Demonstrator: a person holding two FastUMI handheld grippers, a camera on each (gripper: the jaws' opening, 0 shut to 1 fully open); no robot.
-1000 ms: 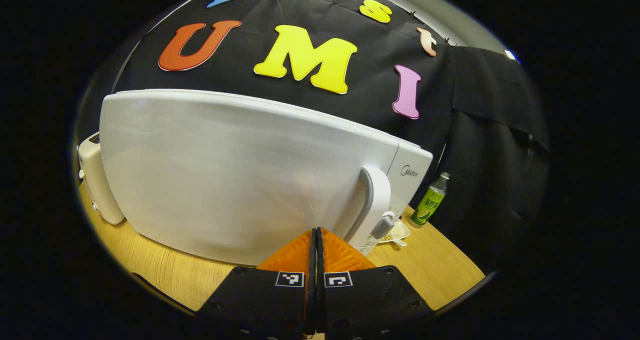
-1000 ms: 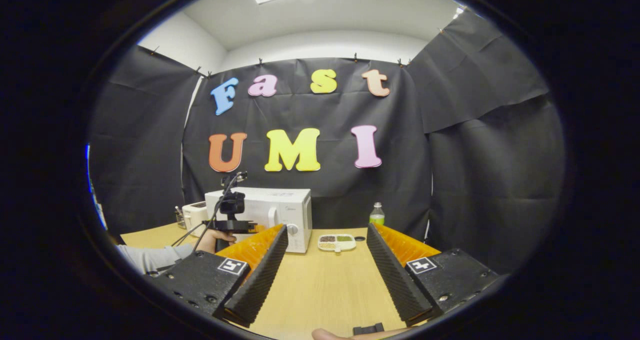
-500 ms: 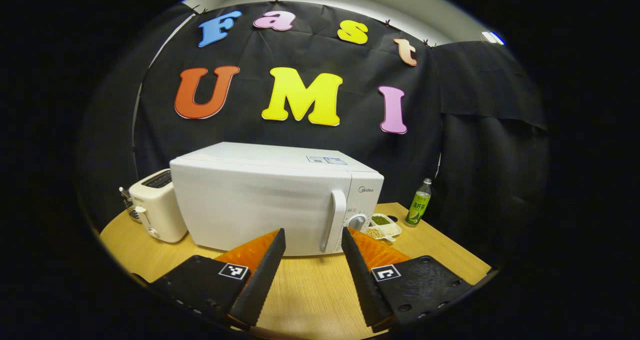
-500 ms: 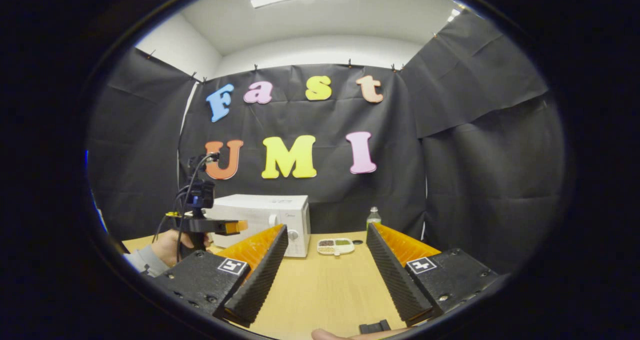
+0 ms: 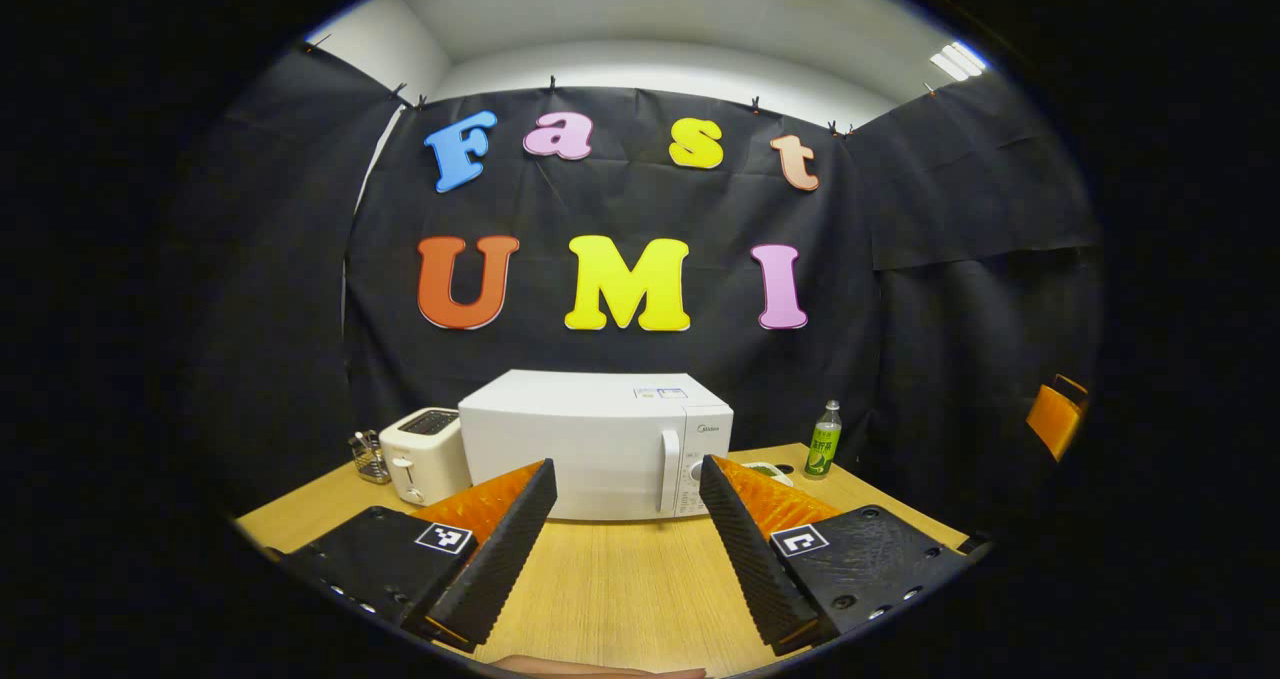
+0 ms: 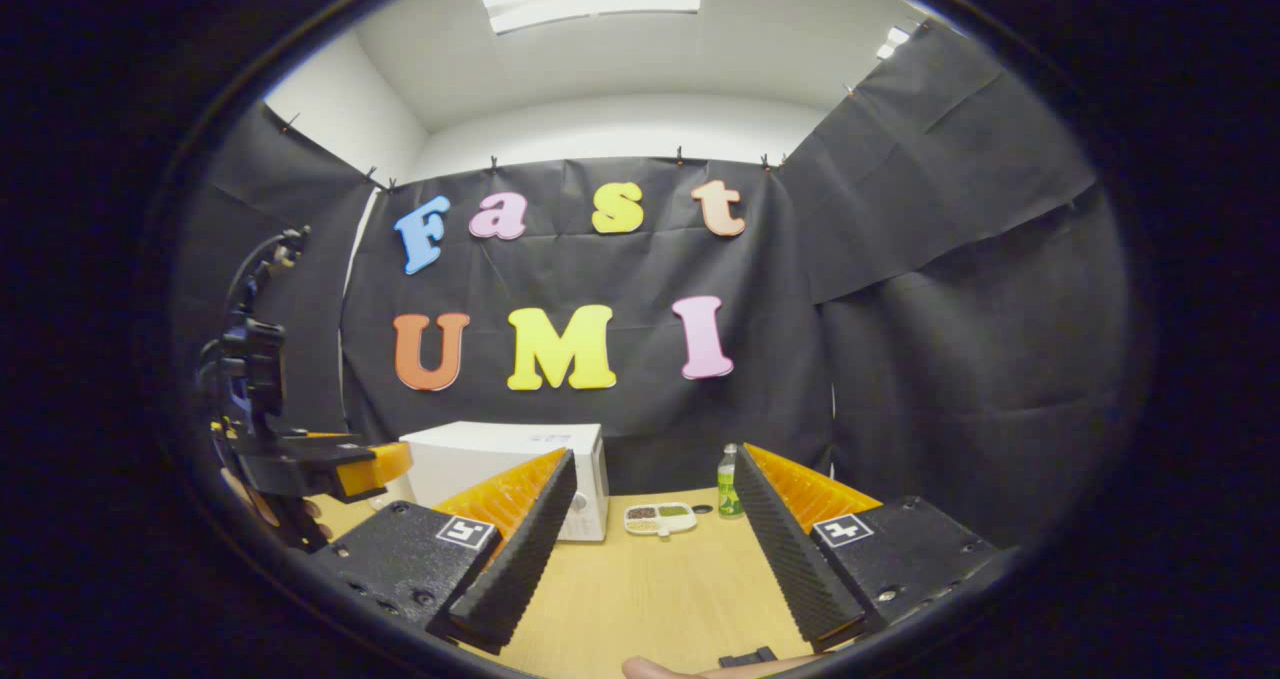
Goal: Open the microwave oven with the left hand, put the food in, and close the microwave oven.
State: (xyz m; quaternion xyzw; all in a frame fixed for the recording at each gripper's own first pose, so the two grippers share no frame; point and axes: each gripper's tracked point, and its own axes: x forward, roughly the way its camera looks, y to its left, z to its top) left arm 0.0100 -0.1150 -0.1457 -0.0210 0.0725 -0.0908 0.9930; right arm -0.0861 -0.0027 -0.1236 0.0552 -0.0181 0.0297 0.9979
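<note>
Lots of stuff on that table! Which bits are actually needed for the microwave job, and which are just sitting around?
Needed:
- microwave, door shut
- its door handle
- food dish, beside the microwave
- left gripper, open
- right gripper, open

Just sitting around:
- toaster
- green bottle
- small wire rack beside the toaster

Ahead of my fingers lies a light wooden bench (image 5: 620, 589). On it, toward the back, sits the white microwave oven (image 5: 590, 444), door shut. Just to its left stands a cream toaster (image 5: 420, 452), with a small wire holder (image 5: 368, 456) beside that. To the microwave's right lie a divided white food tray (image 6: 658, 518) and an upright green bottle (image 5: 823, 441).
</note>
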